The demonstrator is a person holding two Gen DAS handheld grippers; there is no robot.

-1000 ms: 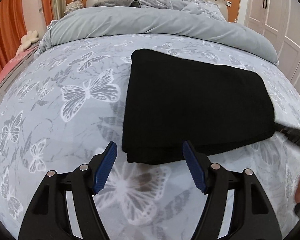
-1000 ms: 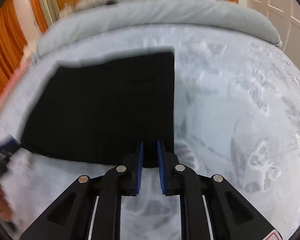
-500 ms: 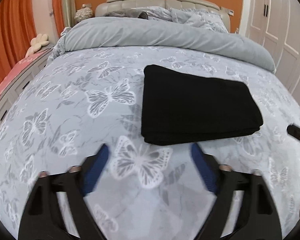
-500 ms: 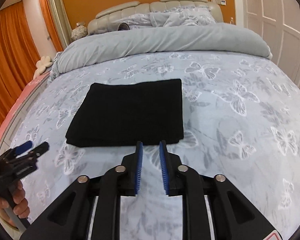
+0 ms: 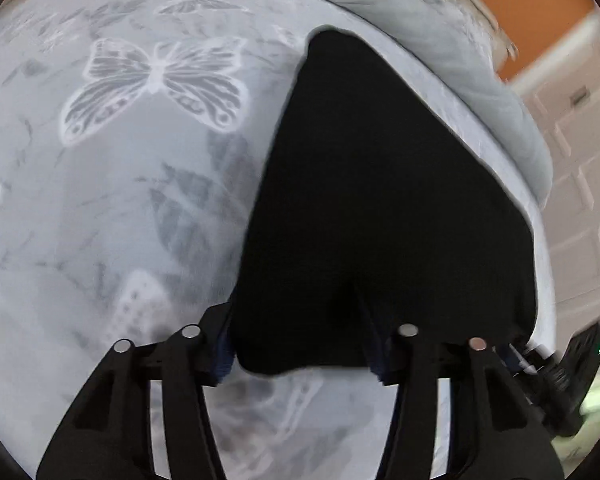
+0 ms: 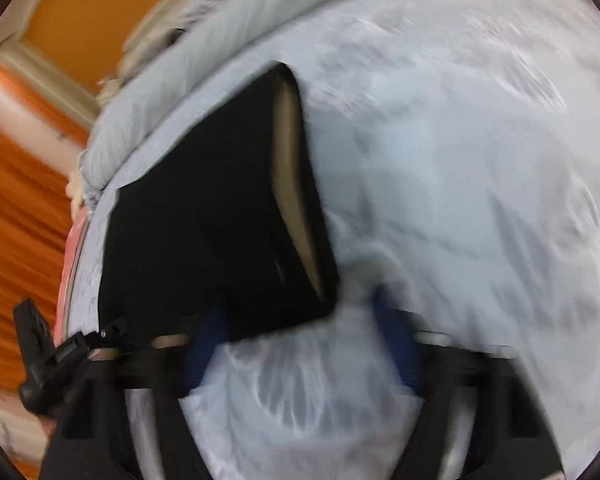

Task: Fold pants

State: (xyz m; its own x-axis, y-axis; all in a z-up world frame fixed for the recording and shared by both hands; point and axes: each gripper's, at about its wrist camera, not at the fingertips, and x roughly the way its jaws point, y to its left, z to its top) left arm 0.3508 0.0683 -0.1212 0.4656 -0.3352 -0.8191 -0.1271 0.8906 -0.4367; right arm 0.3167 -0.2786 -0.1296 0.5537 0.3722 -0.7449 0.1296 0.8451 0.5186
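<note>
Left wrist view showed my left gripper [image 5: 300, 354], jaws apart, straddling the near edge of the folded pants [image 5: 380, 208] on the bed [image 5: 100, 200]. My right gripper [image 6: 300, 344] was also spread at the other corner. I judged both should close together, catching every layer.

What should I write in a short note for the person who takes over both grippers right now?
Left gripper: open, fingers astride the near edge of the folded black fabric pants.
Right gripper: open, at the near right corner of the pants; picture blurred.
The pants lie as a folded rectangle on the grey butterfly-print bedcover.
Done: pants look folded.
Left: possibly one more fold; I cannot tell.
</note>
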